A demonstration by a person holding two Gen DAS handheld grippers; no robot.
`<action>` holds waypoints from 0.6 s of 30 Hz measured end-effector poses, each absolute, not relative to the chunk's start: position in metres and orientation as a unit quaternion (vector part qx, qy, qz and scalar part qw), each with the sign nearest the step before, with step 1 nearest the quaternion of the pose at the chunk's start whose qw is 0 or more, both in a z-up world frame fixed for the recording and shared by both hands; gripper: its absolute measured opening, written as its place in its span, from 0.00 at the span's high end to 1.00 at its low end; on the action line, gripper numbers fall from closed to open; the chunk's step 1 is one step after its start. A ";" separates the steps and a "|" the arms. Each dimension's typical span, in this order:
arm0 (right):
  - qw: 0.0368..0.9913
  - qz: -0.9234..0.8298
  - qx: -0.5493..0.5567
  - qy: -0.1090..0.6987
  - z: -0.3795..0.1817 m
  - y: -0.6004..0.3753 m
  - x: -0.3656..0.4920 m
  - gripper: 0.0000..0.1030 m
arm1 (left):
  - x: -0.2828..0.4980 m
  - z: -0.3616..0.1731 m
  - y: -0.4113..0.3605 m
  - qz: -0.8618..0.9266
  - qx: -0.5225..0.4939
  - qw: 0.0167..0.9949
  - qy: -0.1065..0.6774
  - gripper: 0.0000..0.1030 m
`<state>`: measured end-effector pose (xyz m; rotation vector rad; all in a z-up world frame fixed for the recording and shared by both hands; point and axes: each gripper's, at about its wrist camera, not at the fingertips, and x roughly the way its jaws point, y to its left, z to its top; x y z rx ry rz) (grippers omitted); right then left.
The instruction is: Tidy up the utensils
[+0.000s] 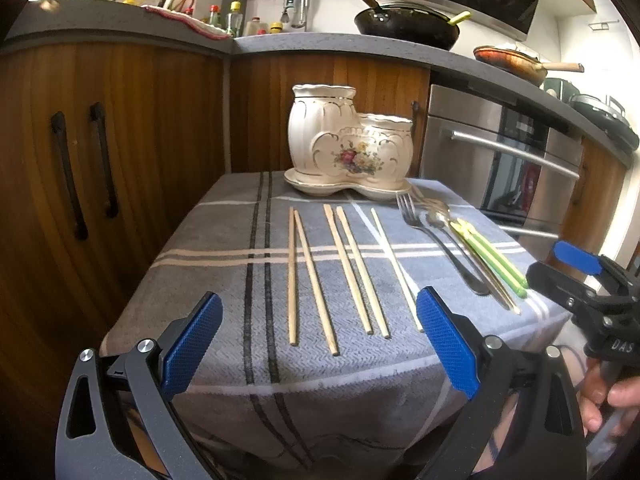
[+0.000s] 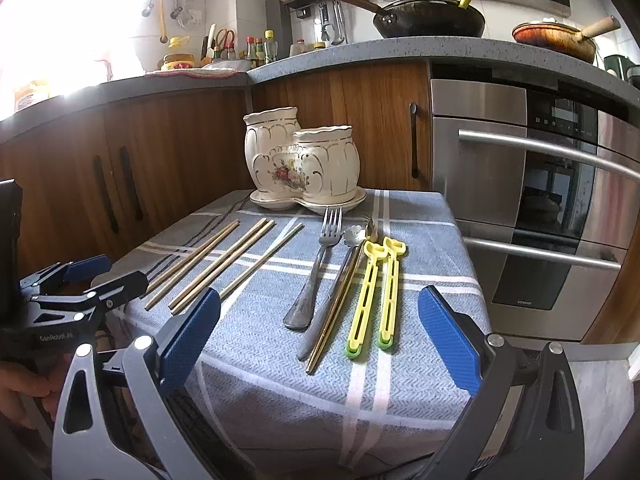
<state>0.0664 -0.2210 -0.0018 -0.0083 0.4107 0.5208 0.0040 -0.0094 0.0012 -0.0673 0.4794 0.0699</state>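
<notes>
Several wooden chopsticks (image 1: pixel 316 280) (image 2: pixel 224 264) lie in a row on the grey checked cloth (image 1: pixel 224 264). To their right lie a fork (image 1: pixel 432 236) (image 2: pixel 320 264), a spoon (image 1: pixel 440 222) (image 2: pixel 352 240), a gold utensil (image 2: pixel 340 308) and two yellow-green plastic utensils (image 1: pixel 496 260) (image 2: pixel 376 296). A cream floral two-cup ceramic holder (image 1: pixel 348 140) (image 2: pixel 304 160) stands at the cloth's far edge. My left gripper (image 1: pixel 320 340) hangs open above the near ends of the chopsticks. My right gripper (image 2: pixel 320 336) is open above the handles of the metal cutlery. Nothing is held.
Wooden cabinet doors (image 1: pixel 120 140) stand behind and to the left of the small table. A steel oven (image 2: pixel 540 200) with bar handles is on the right. Pans (image 2: pixel 432 16) sit on the grey counter above. A hand (image 1: pixel 608 396) holds the right gripper's handle.
</notes>
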 end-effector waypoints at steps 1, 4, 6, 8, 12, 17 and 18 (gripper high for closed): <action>0.945 0.256 -0.004 0.202 -0.002 -0.221 0.067 0.05 | 0.005 0.002 -0.009 0.035 -0.034 0.970 0.238 0.06; 0.946 0.255 -0.005 0.201 -0.001 -0.221 0.067 0.05 | 0.007 0.003 -0.006 0.036 -0.034 0.969 0.240 0.06; 0.946 0.255 -0.007 0.201 -0.001 -0.220 0.067 0.05 | 0.007 0.003 -0.006 0.036 -0.033 0.969 0.242 0.06; 0.946 0.254 -0.008 0.200 -0.001 -0.220 0.066 0.05 | 0.008 0.004 -0.005 0.038 -0.030 0.969 0.243 0.06; 0.946 0.253 -0.007 0.201 0.000 -0.221 0.066 0.05 | 0.011 0.006 -0.001 0.043 -0.024 0.968 0.247 0.06; 0.946 0.254 -0.004 0.203 0.001 -0.221 0.067 0.05 | 0.022 0.011 0.010 0.049 -0.022 0.964 0.260 0.06; 0.946 0.253 -0.004 0.204 0.002 -0.221 0.068 0.05 | 0.027 0.014 0.013 0.052 -0.020 0.963 0.263 0.07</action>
